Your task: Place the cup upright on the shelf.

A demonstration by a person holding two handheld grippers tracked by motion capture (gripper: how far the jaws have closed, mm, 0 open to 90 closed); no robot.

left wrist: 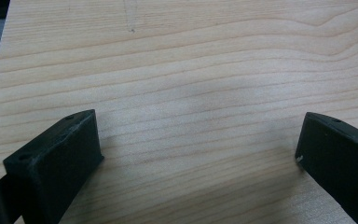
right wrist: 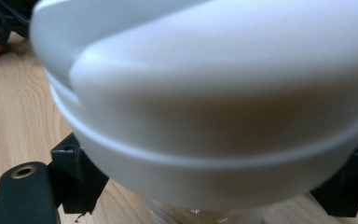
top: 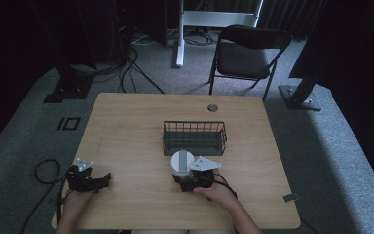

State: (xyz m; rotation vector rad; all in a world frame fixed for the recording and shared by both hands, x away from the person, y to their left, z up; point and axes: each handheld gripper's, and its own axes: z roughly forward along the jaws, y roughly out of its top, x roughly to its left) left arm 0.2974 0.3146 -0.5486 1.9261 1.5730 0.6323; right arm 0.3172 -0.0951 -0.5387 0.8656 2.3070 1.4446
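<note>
A jar with a white lid [top: 182, 161] stands upright on the wooden table [top: 126, 131], just in front of a dark wire basket [top: 195, 139]. My right gripper [top: 185, 179] is shut on the jar below its lid. In the right gripper view the white lid [right wrist: 205, 93] looms close, with clear jar wall under it and a black jaw at each side; the right gripper [right wrist: 214, 196] holds it there. My left gripper [top: 105, 179] rests at the table's front left, open. In the left gripper view its jaws [left wrist: 198, 140] stand wide apart over bare wood.
The wire basket sits mid-table and looks empty. A round cable hole [top: 213, 107] lies near the far edge. Beyond the table stand a black folding chair [top: 246, 53] and stand bases on grey carpet. A cable loop [top: 46, 170] lies on the floor at left.
</note>
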